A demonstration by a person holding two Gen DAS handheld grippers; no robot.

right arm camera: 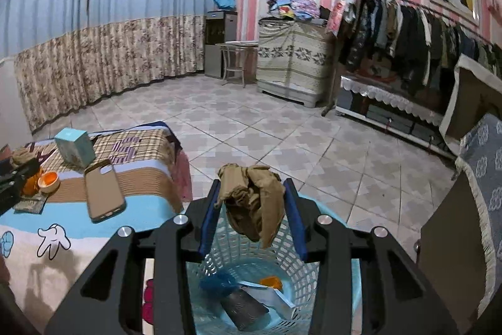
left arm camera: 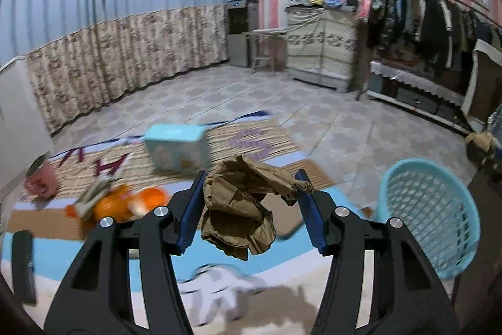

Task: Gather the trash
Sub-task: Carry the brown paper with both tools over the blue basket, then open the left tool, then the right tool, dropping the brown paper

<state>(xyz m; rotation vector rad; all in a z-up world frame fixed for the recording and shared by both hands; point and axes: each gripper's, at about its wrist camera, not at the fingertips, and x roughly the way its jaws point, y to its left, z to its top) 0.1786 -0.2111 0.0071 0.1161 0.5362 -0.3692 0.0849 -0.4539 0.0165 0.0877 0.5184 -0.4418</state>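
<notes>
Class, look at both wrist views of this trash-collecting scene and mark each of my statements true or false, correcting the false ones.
1. The right tool holds crumpled brown paper above the blue basket. True.
2. The basket is empty. False: several bits of trash already lie in it.
3. The left tool holds nothing. False: it grips crumpled brown paper too.
4. A phone case lies on the blanket. True.
5. The light blue box is in the basket. False: it sits on the blanket.
</notes>
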